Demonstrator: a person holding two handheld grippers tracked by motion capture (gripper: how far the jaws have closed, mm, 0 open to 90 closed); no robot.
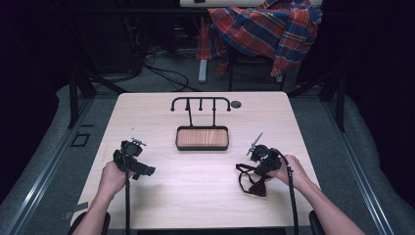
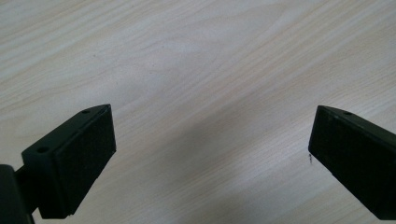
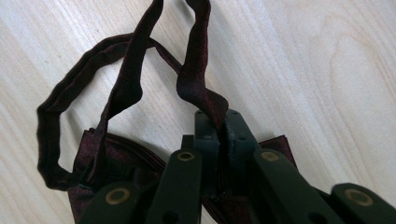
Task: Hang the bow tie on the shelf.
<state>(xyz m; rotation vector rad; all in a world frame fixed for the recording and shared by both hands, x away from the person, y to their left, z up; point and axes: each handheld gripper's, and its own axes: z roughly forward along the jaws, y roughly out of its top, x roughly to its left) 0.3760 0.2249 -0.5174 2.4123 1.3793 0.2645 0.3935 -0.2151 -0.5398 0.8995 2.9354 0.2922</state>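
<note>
The right claw [image 1: 261,164] sits at the desk's [image 1: 205,186] right side, closed tight on the strap of a dark red bow tie [image 1: 254,183]. In the right gripper view the jaws are pressed together on that strap [image 3: 198,79], which rises from between them and runs off the top edge; the rest of the strap loops out to the left on the wood. The bow [image 3: 116,158] itself lies flat beneath the claw, mostly hidden by the jaws and linkage, with only its left part and a corner at the right showing. In the high view the tie is small and dark, its knot hard to make out, lying just in front of the right hand [image 1: 288,169].

The left claw [image 1: 142,169] is at the desk's left side, held by the left hand [image 1: 112,178]. Its jaws stand wide apart with bare wood between them and grip nothing; both are cut off by the bottom edge in the left gripper view.

At mid-desk stands a black rack [image 1: 200,105] with hooks over a wooden tray [image 1: 202,138]; the tray looks empty. Behind the desk, a plaid shirt [image 1: 264,27] drapes a chair, cut off at the top.
</note>
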